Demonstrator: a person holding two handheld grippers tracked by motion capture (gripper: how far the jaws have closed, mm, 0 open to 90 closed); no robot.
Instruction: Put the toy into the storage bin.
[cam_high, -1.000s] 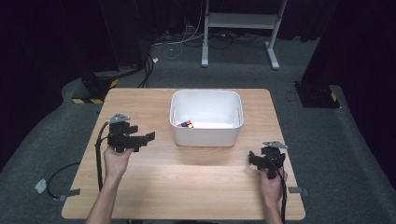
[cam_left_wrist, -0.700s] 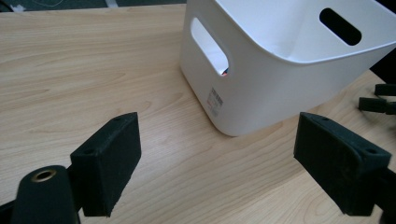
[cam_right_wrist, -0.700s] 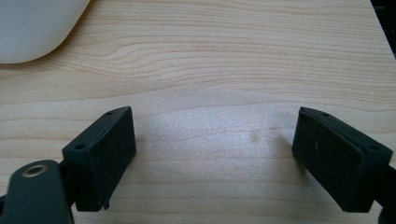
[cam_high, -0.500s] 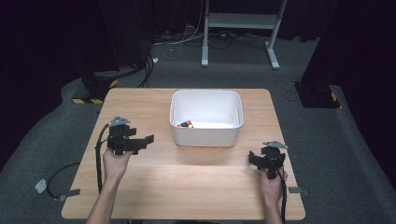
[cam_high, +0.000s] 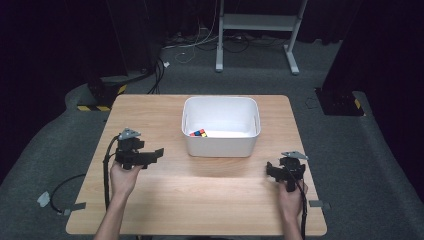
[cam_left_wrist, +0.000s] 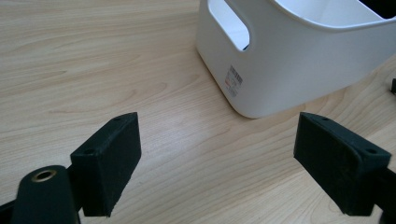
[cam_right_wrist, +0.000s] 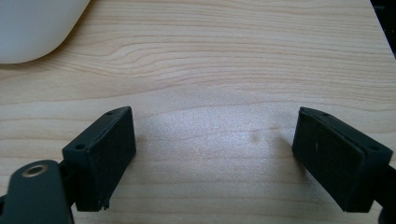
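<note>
While both my grippers hang over the table (cam_high: 200, 200), the left gripper (cam_high: 150, 156) and right gripper (cam_high: 272, 171) gape wide, empty, below the white bin (cam_high: 221, 145) at frame centre.

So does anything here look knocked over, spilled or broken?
Nothing stands out. The white bin sits upright on the wooden table, with a colourful cube inside. The left gripper and right gripper are open and empty.

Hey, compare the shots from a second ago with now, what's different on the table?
Barely anything. The left claw has edged slightly toward the near edge, open with nothing between its jaws. The right claw, also open, the white bin and the coloured cube inside it stayed put.
</note>
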